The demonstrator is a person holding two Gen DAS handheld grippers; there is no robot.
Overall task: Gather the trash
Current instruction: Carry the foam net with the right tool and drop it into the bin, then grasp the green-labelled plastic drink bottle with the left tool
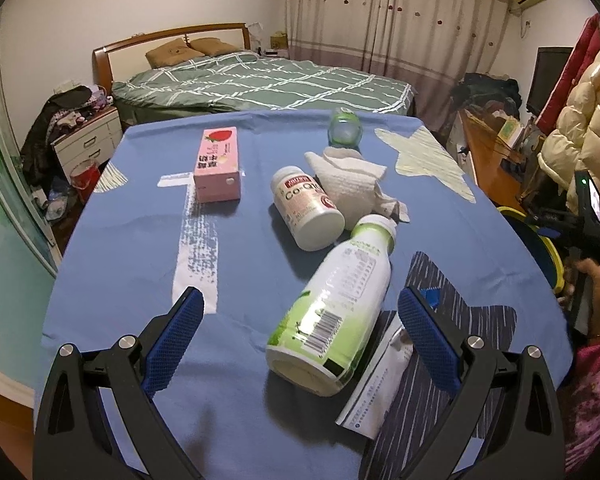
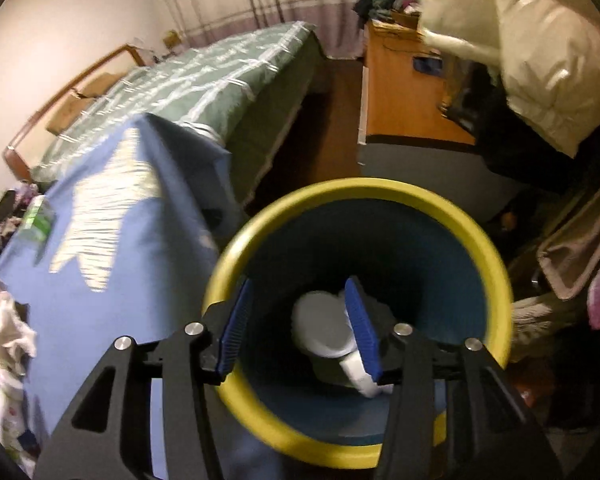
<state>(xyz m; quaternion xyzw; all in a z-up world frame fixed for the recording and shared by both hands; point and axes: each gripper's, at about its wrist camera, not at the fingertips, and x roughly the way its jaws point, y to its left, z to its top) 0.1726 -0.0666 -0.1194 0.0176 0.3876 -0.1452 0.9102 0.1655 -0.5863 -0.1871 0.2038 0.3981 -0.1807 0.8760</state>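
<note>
In the left wrist view, a green-and-white plastic bottle (image 1: 336, 312) lies on the blue tablecloth (image 1: 132, 264) between my open left gripper's (image 1: 300, 312) fingers, untouched. A flat paper packet (image 1: 374, 392) lies under it by the right finger. Farther off lie a white Co-Q10 pill bottle (image 1: 306, 208), a crumpled white tissue (image 1: 356, 184), a pink strawberry carton (image 1: 216, 164) and a small clear green-capped bottle (image 1: 344, 128). In the right wrist view, my right gripper (image 2: 296, 328) is open and empty over a blue bin with a yellow rim (image 2: 364, 188). White trash (image 2: 324, 328) lies inside the bin.
The bin stands on the floor off the table's right edge; its rim shows in the left wrist view (image 1: 550, 256). A green-quilted bed (image 1: 260, 84) lies beyond the table. A wooden desk (image 2: 400, 96) and hanging puffy coats (image 2: 540, 48) are to the right.
</note>
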